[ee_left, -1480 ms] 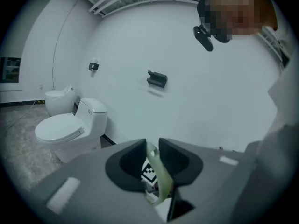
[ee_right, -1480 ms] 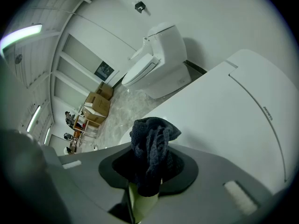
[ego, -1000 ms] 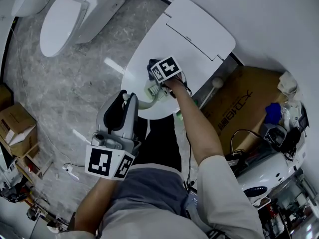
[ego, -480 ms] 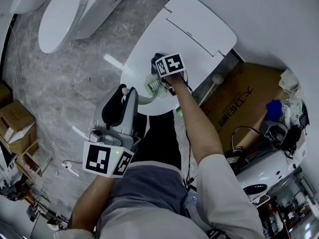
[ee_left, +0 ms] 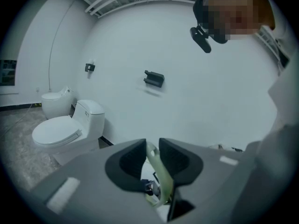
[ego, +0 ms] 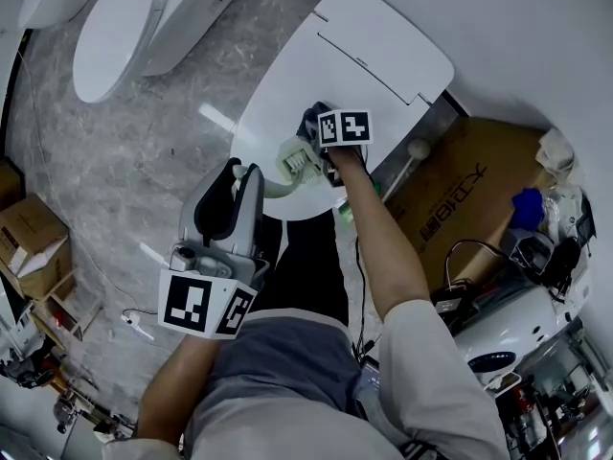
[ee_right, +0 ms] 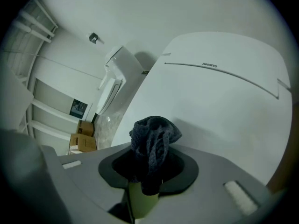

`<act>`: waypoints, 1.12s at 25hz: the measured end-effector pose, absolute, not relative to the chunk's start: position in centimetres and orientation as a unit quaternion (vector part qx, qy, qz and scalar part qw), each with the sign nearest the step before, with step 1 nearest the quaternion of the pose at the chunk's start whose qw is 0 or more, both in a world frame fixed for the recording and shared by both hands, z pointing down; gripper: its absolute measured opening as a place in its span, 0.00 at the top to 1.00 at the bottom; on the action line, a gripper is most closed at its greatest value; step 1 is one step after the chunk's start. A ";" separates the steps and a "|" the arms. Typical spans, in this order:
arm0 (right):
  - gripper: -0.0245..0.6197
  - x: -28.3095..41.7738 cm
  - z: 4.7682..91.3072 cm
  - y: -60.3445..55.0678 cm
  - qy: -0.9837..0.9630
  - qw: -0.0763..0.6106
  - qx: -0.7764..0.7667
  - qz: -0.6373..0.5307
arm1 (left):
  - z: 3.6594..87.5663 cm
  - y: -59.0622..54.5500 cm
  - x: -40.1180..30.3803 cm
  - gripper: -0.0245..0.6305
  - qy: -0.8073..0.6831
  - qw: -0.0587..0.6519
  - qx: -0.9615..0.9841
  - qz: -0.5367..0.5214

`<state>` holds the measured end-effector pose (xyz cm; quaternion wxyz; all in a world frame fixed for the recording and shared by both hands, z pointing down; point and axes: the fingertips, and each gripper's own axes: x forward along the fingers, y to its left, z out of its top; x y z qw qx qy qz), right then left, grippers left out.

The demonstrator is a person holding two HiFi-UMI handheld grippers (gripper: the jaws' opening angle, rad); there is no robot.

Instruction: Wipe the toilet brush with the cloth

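Note:
In the head view my left gripper [ego: 238,172] is shut on the pale green handle of the toilet brush [ego: 295,159], which curves up to its head over the closed white toilet lid [ego: 383,56]. Seen from the left gripper view, the handle [ee_left: 158,174] sits pinched between the jaws of the left gripper [ee_left: 152,155]. My right gripper [ego: 324,140] is shut on a dark cloth [ego: 311,121] and holds it against the brush head. The right gripper view shows the cloth [ee_right: 153,139] bunched in the right gripper [ee_right: 148,160], with a pale green part of the brush [ee_right: 140,197] just below it.
A second white toilet [ego: 124,36] stands at the upper left on the grey marble floor. Cardboard boxes [ego: 34,247] sit at the left edge. A flat cardboard sheet [ego: 460,199], a white stick [ego: 407,166] and cluttered items lie to the right.
My right gripper with the cloth has shifted to the right across the brush head. The left gripper has drifted slightly left and down, still holding the handle.

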<state>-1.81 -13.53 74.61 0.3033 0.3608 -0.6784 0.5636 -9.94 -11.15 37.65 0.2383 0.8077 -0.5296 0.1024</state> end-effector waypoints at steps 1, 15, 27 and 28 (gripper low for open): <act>0.79 -1.6 74.7 -13.5 -0.674 0.296 0.366 0.569 | 37.7 -11.1 -9.9 0.96 -0.529 0.238 0.808 0.102; 0.79 0.1 75.3 -12.3 -0.624 0.214 0.420 0.624 | 37.6 -11.2 -9.7 0.96 -0.531 0.230 0.809 0.104; 0.79 1.2 75.4 -10.9 -0.594 0.165 0.442 0.652 | 37.6 -11.3 -9.6 0.96 -0.533 0.230 0.808 0.100; 0.79 1.3 75.4 -10.8 -0.593 0.162 0.443 0.652 | 37.6 -11.3 -9.6 0.96 -0.533 0.229 0.808 0.099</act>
